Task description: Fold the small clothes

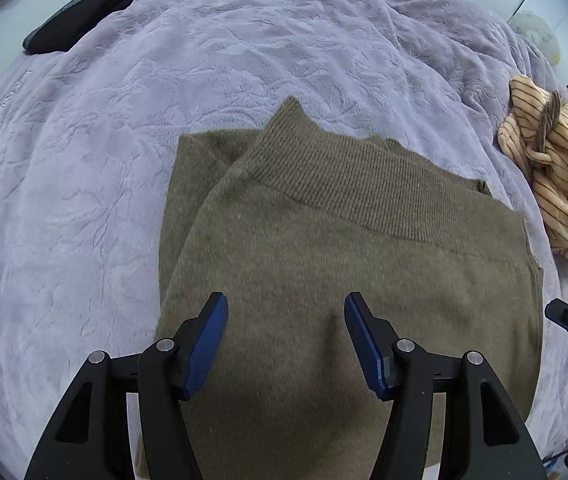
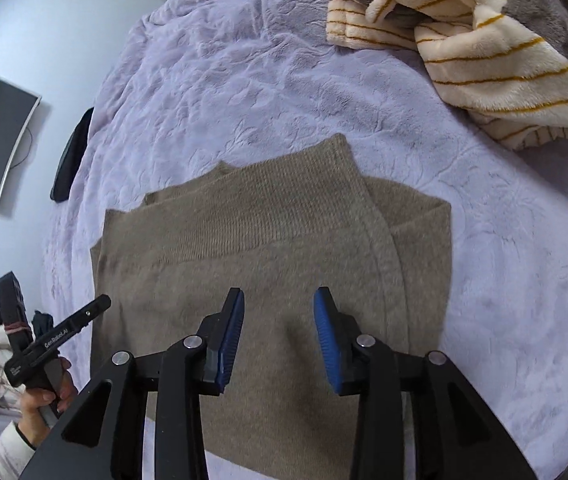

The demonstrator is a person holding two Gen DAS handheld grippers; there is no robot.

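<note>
An olive-brown knit sweater (image 1: 343,248) lies folded flat on the lilac blanket (image 1: 104,160), its ribbed hem band across the far side. It also shows in the right wrist view (image 2: 268,256). My left gripper (image 1: 285,304) is open and empty, held just above the sweater's near part. My right gripper (image 2: 279,300) is open and empty, also above the sweater's near part. The left gripper (image 2: 64,332) shows in the right wrist view at the sweater's left edge, held by a hand. The right gripper's tip (image 1: 567,316) shows at the left wrist view's right edge.
A cream striped fleece garment (image 1: 551,176) lies crumpled on the blanket right of the sweater; it also shows in the right wrist view (image 2: 483,48). A dark object (image 1: 88,12) lies at the blanket's far left edge. A monitor (image 2: 0,140) hangs on the wall.
</note>
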